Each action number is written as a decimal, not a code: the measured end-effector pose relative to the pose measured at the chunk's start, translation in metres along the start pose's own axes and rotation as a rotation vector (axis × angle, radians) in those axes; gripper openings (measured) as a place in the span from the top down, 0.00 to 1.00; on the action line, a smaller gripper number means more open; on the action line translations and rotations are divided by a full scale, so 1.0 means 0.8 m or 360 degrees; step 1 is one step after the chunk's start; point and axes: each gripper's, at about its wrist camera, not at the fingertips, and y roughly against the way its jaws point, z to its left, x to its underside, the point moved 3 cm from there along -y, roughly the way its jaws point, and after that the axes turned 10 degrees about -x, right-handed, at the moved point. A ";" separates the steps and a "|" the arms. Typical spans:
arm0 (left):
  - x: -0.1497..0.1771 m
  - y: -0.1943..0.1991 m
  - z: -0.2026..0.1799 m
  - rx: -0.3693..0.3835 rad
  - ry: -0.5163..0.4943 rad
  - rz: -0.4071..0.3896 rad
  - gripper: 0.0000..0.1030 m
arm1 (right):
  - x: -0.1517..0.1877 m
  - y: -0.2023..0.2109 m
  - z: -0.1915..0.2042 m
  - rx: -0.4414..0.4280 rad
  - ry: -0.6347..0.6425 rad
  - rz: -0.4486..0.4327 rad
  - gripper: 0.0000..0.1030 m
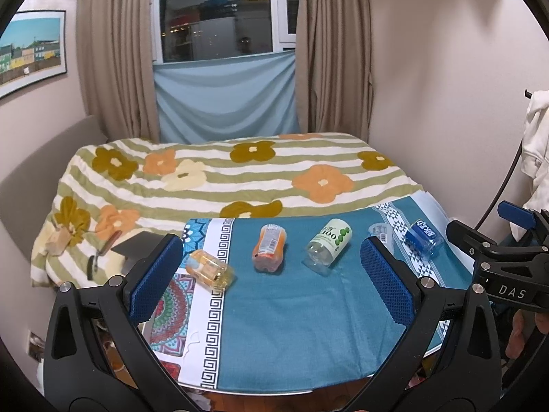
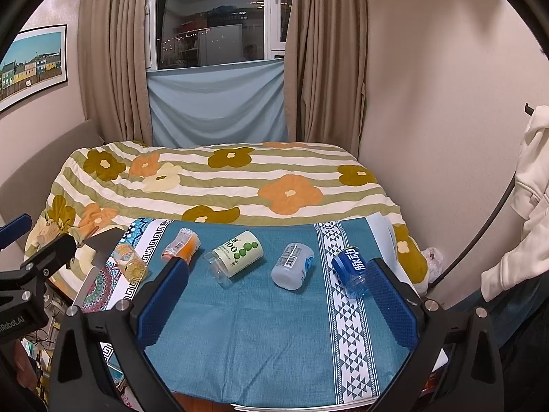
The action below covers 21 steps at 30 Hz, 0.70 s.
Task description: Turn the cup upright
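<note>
Both hand-held grippers are hanging above the near edge of the bench with nothing in them. The left hand-held gripper (image 1: 271,283) is sitting wide open, its blue fingers (image 1: 156,276) spread far apart over the teal cloth (image 1: 291,326). The right hand-held gripper (image 2: 278,304) is gaping just as wide, and its blue pads (image 2: 163,304) aren't touching anything either. From the left wrist view, the right one's black body is poking in at the far right edge, with a bit of the person's hand (image 1: 525,334) under it.

Out past the fingers, five cut-down bottle cups are lying on their sides in a loose row across the cloth. Going left to right in the right wrist view: a yellowish clear cup (image 2: 130,262) resting on the patterned border, an orange cup (image 2: 182,245), a cup with a white and green label (image 2: 238,254), a pale cup with a blue and white label (image 2: 293,266), and a blue cup (image 2: 351,267) lying on the white triangle-patterned stripe, just beside the right finger. None of them is standing upright, and they're all lying apart from each other.

Behind the bench, a bed with a striped flower quilt (image 2: 223,185) is filling the middle, and beige curtains (image 2: 116,55) are framing a dark window (image 2: 209,24). A white garment (image 2: 525,206) is hanging at the right.
</note>
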 end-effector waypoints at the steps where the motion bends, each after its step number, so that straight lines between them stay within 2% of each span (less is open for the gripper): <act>1: 0.000 0.000 0.000 0.0000 0.0000 -0.0001 0.00 | -0.001 0.000 0.001 0.0000 0.0000 0.0001 0.00; 21: -0.003 -0.013 -0.007 0.0022 -0.0036 0.0028 0.00 | -0.002 0.001 0.001 -0.0004 -0.0018 0.0008 0.00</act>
